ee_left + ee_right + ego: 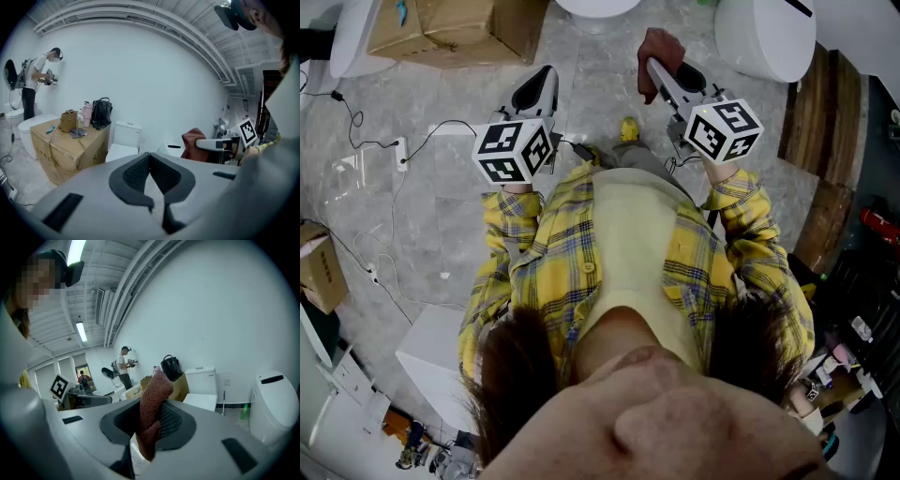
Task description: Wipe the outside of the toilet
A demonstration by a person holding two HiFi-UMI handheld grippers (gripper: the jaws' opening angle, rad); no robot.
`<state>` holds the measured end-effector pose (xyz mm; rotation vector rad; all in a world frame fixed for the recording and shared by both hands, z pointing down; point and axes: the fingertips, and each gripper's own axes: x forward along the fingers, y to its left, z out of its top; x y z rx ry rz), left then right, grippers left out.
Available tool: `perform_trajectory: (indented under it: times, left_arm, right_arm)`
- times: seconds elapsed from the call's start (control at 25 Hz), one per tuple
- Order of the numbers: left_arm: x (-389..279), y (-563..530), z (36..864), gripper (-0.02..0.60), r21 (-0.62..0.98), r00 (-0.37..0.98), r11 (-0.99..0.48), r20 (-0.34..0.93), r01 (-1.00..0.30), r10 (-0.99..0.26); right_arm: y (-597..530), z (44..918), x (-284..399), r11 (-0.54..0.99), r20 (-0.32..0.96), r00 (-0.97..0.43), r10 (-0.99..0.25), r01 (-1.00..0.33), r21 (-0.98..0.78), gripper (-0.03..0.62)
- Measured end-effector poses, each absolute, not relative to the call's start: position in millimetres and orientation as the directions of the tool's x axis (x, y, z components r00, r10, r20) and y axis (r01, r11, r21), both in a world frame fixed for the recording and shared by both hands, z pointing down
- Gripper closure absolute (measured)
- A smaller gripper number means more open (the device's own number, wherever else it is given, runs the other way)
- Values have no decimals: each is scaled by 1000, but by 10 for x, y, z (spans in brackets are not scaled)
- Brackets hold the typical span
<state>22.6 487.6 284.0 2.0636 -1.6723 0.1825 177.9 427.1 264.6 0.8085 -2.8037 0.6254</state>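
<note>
Beside the cardboard box [450, 28], two white toilets are set against the wall: a tank toilet [202, 383] just beside the box and a rounded toilet [274, 399] farther from it. Which one is meant cannot be told, and neither is touched by anything yet. The right claw [151, 405], held in the air on the side away from the box, is clamped on a reddish-brown cloth [154, 390]. The left claw [149, 158], nearer the box, is pressed together with nothing between its jaws. The step in hand is judged to be the approach, with no wiping begun. For a good wipe, the projecting end of the cloth should be laid against the outer shell before pressure is applied. The jaw tips are best kept off the porcelain, since only a short folded tuft stands past them. Strokes are best run along the length of the body, and the empty claw should be kept clear of the path. Each toilet's long axis appears to run from the wall out into the room, the front pointing away from the wall and the cistern upright at the wall end. The cloth's long axis is laid along the jaws, its free end pointing toward the toilets.
</note>
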Motion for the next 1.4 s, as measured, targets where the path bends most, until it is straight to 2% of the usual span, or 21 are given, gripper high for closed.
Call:
perform_trajectory:
  times: [0.4, 0.64, 1.12, 1.4]
  left_arm:
    - [518, 4324, 2948, 572, 294, 240, -128, 383, -947, -892]
    - [758, 3895, 3019, 572, 244, 213, -116, 423, -963, -881]
    - [1064, 3534, 2920, 572, 207, 196, -114, 439, -972, -877]
    - [875, 3467, 2996, 572, 186, 162, -84, 458, -979, -874]
  right_arm:
    - [3663, 2797, 1884, 786, 255, -869, -425, -494, -372, 502]
    - [3298, 2932, 2121, 777, 284, -873, -396, -483, -403, 502]
    - [2954, 2891, 2511, 748, 261, -864, -431, -503, -433, 502]
    - [2760, 2955, 2425, 729, 253, -862, -439, -507, -460, 502]
